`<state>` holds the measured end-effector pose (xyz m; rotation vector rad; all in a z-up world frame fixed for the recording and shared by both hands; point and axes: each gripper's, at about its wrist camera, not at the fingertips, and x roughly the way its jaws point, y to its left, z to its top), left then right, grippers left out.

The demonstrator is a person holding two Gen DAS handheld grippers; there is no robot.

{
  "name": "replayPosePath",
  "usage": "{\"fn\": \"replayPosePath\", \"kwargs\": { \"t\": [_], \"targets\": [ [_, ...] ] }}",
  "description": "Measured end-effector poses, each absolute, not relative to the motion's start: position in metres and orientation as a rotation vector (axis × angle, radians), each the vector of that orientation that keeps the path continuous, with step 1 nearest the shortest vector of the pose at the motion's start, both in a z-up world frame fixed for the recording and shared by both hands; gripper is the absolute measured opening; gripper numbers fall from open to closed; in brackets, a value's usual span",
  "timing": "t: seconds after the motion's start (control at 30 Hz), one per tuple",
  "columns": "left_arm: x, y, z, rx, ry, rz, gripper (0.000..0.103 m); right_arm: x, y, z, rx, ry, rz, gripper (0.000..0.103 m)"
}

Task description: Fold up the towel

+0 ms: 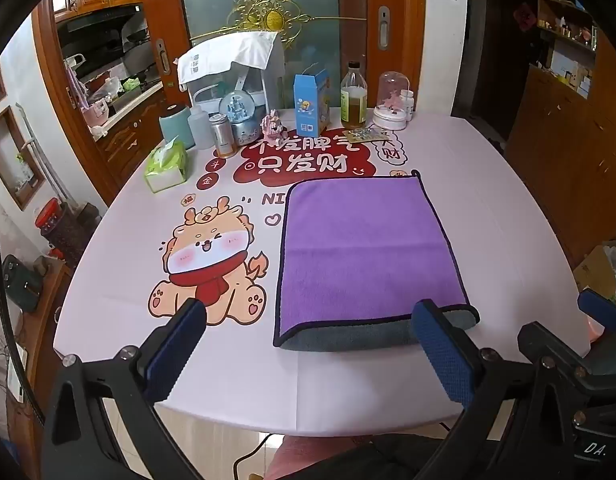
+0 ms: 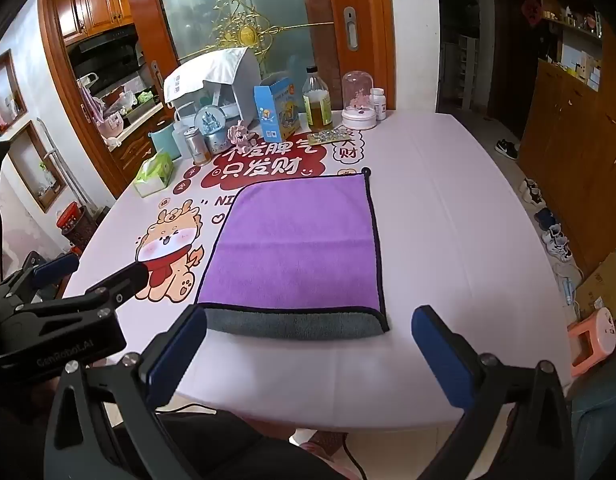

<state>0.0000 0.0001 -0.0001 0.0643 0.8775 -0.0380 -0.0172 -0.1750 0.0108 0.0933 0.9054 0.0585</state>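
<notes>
A purple towel (image 1: pixel 360 248) with a dark hem lies folded flat on the pink tablecloth (image 1: pixel 228 360); its grey underside shows along the near fold. It also shows in the right wrist view (image 2: pixel 296 248). My left gripper (image 1: pixel 312 344) is open and empty, held near the table's front edge, just short of the towel's near fold. My right gripper (image 2: pixel 308 348) is open and empty, also just in front of the near fold. Each gripper shows at the edge of the other's view.
Along the table's far edge stand a tissue pack (image 1: pixel 166 166), a blue carton (image 1: pixel 312 104), an oil bottle (image 1: pixel 353 98), a snow globe (image 1: pixel 242 118), jars and a white appliance (image 1: pixel 236 76). A pink stool (image 2: pixel 592 336) and shoes are on the floor to the right.
</notes>
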Motion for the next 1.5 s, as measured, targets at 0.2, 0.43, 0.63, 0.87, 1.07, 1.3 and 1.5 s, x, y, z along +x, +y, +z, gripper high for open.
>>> {"fn": "replayPosePath", "kwargs": {
  "t": [0.2,0.43,0.63,0.87,1.07,1.3,1.5],
  "targets": [
    [0.0014,-0.0007,-0.0014,0.074,0.880,-0.031,0.102,-0.0170,-0.1748,0.0109,0.097,0.906,0.060,0.103],
    [0.0000,-0.0001,-0.0001,0.068,0.874,-0.037,0.102,-0.0163,-0.1751,0.0106,0.098,0.909,0.060,0.103],
    [-0.0011,-0.0065,0.0021,0.065,0.874,-0.046,0.102,-0.0158,-0.1757,0.0103,0.097,0.912,0.059,0.103],
    [0.0030,-0.0075,0.0026,0.068,0.877,-0.057,0.102,-0.0145,-0.1767,0.0091,0.098,0.916,0.059,0.103],
    [0.0029,-0.0066,0.0021,0.071,0.878,-0.056,0.102,-0.0137,-0.1772,0.0084,0.098,0.918,0.060,0.103],
    [0.0028,-0.0064,0.0019,0.073,0.878,-0.056,0.102,-0.0136,-0.1773,0.0085,0.098,0.919,0.060,0.103],
    [0.0006,-0.0045,0.0037,0.075,0.883,-0.051,0.102,-0.0135,-0.1771,0.0085,0.097,0.920,0.060,0.103]
  ]
}}
